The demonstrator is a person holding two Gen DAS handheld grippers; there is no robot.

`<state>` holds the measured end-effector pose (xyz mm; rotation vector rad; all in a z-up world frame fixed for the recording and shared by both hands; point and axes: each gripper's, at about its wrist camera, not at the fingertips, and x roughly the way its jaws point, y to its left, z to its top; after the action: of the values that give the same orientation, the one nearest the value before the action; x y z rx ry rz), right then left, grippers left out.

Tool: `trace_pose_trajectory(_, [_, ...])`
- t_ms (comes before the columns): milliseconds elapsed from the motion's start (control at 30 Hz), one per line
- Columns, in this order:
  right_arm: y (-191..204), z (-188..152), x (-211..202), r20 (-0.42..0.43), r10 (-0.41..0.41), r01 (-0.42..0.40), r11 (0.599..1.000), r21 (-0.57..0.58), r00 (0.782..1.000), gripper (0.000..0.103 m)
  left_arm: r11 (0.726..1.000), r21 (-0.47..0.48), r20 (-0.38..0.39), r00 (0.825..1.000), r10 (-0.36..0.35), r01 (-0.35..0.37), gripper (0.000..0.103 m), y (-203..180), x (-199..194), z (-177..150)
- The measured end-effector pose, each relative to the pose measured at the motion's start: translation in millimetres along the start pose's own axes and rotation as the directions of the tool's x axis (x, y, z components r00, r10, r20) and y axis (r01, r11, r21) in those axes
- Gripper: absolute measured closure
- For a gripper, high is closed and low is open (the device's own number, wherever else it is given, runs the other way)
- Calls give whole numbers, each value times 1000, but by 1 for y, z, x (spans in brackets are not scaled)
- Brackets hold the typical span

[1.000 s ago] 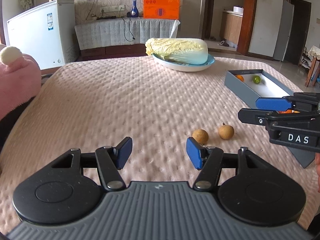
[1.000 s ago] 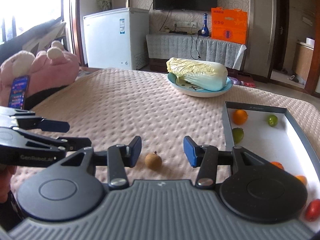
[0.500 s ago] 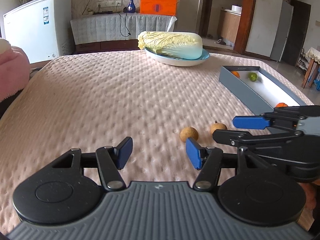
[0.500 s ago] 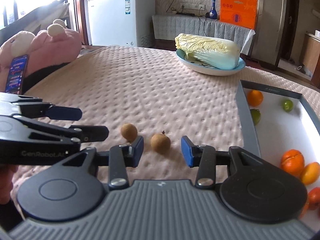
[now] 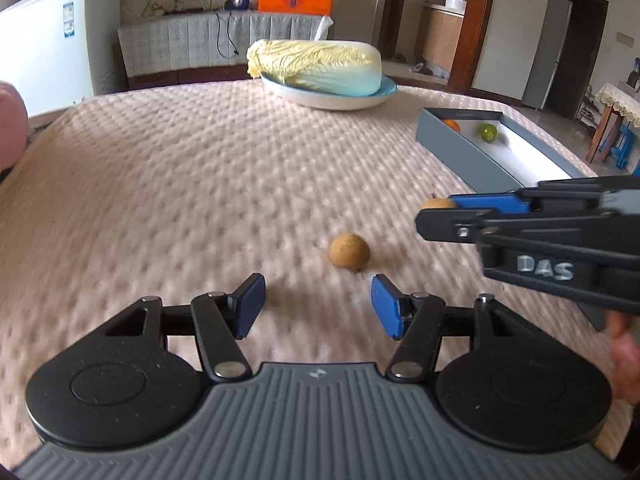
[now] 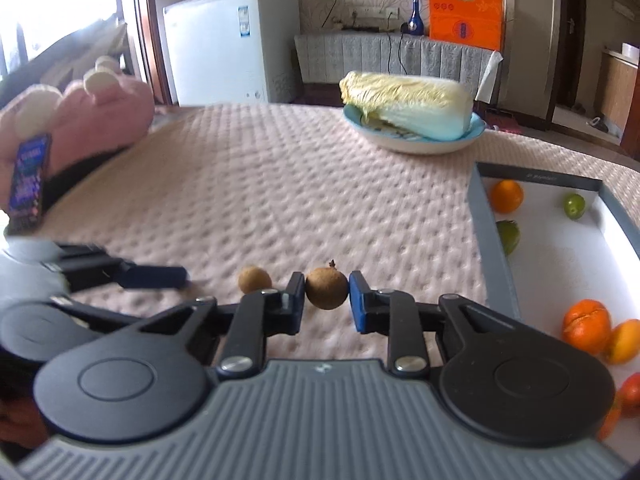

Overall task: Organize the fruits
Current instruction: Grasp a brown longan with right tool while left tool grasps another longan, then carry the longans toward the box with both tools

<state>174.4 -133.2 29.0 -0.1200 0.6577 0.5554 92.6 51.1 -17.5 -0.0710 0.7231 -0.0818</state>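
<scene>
pink quilted table (image 5: pixel 168 168), plate (image 5: pixel 332 98) (cabbage), grey box (image 5: pixel 452 148), brown fruit (image 5: pixel 349 251)

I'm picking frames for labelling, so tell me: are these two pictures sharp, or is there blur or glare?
Left wrist view: tablecloth smeared by motion blur, brown fruit soft. Right wrist view: window blown out, pink plush blurred, held fruit fairly sharp. Both bend lines, fisheye.

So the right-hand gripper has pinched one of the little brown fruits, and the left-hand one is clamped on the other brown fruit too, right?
Only half right. The right gripper has just closed on one brown fruit, as its own view shows. The left gripper is not clamped on anything: the left wrist view shows its jaws open, with the other brown fruit lying on the bedspread just ahead of them.
</scene>
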Motion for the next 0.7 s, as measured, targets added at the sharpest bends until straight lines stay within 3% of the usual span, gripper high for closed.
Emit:
trace_pose_trajectory(267, [-12,3,-16,24,9,-9,1000,6,1000,76,998,-57,19,1000,4,-3,45,-9,17,10])
trace_pose_trajectory(333, [-14,3,-17,27,12,-12,1000,10,1000,76,998,-60,26,999,22,-20,50,-11,20,11])
trace_pose_trajectory(400, [-16,4,-18,30,14,-14,1000,10,999,76,998,-51,28,999,40,-38,66,-14,21,12])
trace_pose_trajectory(467, [-18,4,-19,33,14,-15,1000,14,999,76,999,-31,29,999,36,-35,74,-15,21,11])
trace_pose_trajectory(700, [-17,5,-22,36,20,-21,1000,16,999,76,998,-2,22,998,57,-57,75,-20,18,11])
